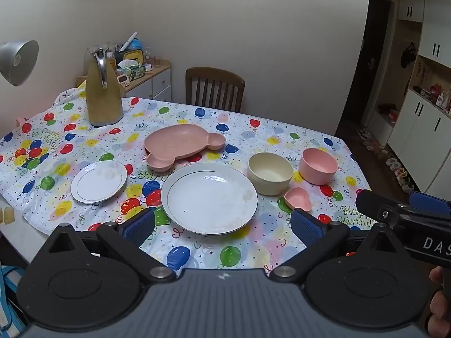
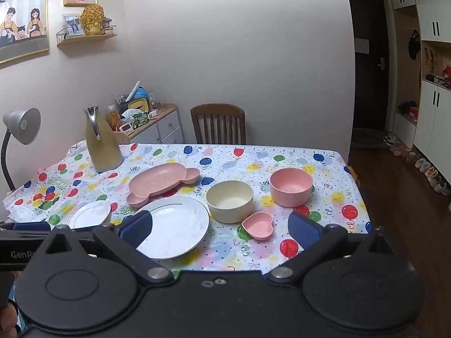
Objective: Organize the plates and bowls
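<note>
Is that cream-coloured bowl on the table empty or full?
Empty: the cream bowl stands upright, and its bare inside bottom shows in both views.

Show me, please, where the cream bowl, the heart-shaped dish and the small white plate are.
cream bowl (image 1: 270, 176), left wrist view, inner floor.
heart-shaped dish (image 2: 258, 224), right wrist view, inside bottom.
small white plate (image 1: 98, 181), left wrist view, flat centre.

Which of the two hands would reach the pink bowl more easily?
Probably the right gripper. The pink bowl sits on the table's right side, nearer its open fingers; the left gripper faces the big white plate.
</note>
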Demonstrator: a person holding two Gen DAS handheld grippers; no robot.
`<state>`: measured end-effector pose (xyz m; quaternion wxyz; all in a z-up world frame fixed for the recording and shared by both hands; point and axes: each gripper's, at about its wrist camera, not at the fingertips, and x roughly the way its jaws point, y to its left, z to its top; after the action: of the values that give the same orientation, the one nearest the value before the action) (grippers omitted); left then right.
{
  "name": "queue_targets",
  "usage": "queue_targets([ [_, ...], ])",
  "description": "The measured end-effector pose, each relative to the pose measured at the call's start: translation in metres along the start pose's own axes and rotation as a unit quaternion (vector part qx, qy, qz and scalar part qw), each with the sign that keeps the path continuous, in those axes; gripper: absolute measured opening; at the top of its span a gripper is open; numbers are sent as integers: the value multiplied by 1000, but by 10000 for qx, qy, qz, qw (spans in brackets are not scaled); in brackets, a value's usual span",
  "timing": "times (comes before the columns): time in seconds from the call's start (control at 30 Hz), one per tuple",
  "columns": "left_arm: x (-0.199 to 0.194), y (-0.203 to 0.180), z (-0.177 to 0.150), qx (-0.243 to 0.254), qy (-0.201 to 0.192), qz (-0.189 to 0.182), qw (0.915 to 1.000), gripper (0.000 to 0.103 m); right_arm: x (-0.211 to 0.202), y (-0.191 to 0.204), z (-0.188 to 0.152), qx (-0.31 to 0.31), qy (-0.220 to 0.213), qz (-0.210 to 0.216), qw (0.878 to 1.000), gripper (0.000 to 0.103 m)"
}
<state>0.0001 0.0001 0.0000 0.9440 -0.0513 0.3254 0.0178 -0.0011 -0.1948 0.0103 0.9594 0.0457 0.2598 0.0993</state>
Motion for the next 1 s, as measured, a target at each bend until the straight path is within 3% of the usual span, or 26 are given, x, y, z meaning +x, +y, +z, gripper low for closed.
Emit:
queue_targets([
  [0.77, 0, 0, 0, 31, 19, 32, 10000, 103, 9, 4, 3, -64, 118, -75, 9999, 103],
  [1.0, 8, 15, 2, 3, 137, 34, 9999, 103, 13, 4, 2, -40, 234, -84, 9997, 103],
])
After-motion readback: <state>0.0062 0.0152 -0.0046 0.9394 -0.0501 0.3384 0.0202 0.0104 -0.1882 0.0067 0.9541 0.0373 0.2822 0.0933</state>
